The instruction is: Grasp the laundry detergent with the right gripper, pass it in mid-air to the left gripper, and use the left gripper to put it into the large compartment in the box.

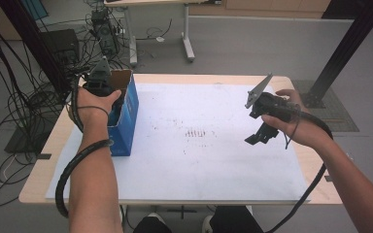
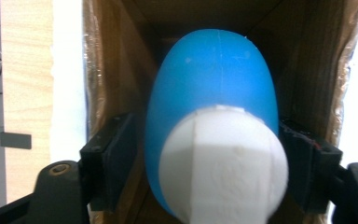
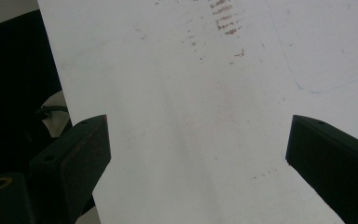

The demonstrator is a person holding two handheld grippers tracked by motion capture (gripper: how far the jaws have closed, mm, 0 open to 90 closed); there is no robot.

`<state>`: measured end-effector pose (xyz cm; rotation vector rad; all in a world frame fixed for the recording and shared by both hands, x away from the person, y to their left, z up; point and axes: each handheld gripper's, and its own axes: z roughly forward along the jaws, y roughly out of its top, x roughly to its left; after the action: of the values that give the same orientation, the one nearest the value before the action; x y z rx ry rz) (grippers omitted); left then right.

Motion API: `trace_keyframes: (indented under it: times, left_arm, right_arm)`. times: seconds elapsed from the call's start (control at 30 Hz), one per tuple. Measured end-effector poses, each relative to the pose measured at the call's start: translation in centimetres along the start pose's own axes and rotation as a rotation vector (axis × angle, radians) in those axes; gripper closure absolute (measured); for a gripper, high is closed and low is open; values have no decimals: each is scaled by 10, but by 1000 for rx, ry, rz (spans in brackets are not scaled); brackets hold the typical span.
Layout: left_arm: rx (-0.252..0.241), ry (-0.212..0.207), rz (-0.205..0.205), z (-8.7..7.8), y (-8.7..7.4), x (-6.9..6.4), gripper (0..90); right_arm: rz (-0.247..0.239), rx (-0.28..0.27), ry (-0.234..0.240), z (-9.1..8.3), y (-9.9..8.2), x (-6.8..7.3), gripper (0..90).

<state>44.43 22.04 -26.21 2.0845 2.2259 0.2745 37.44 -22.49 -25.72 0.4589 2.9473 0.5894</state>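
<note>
A blue egg-shaped object (image 2: 214,84) with a rounded white end (image 2: 223,163) sits inside an open blue cardboard box (image 1: 126,121) at the table's left. My left gripper (image 2: 209,140) points down into the box with its jaws on either side of the object. A dark gap shows beside the left pad (image 2: 116,154), so the pads do not press on it. In the high view the left gripper (image 1: 99,85) is sunk in the box mouth. My right gripper (image 1: 257,138) hovers over the white sheet (image 1: 199,160) at the right, jaws wide apart and nothing between them (image 3: 198,140).
The white sheet covers most of the wooden table (image 1: 43,160) and bears faint brown marks (image 1: 196,133) at its middle. Cables (image 1: 9,107) crowd the floor to the left. A black post (image 1: 342,48) stands beyond the far right corner.
</note>
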Motion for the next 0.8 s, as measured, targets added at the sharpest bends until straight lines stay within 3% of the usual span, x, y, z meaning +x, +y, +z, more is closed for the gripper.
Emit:
trace_keyframes:
  times: [0.3,0.43,0.67,0.8]
  left_arm:
    - [-1,17,24,-15,-4,0,226]
    - [1,43,64,-25,-8,-4,215]
    - [-6,27,113,-45,-15,-11,164]
    - [-19,13,160,-58,-16,-23,116]
  right_arm:
    - [10,-4,7,2,0,0,65]
    - [15,1,5,3,-1,-1,65]
    - [20,1,14,2,1,-1,65]
    - [23,7,22,2,2,-2,65]
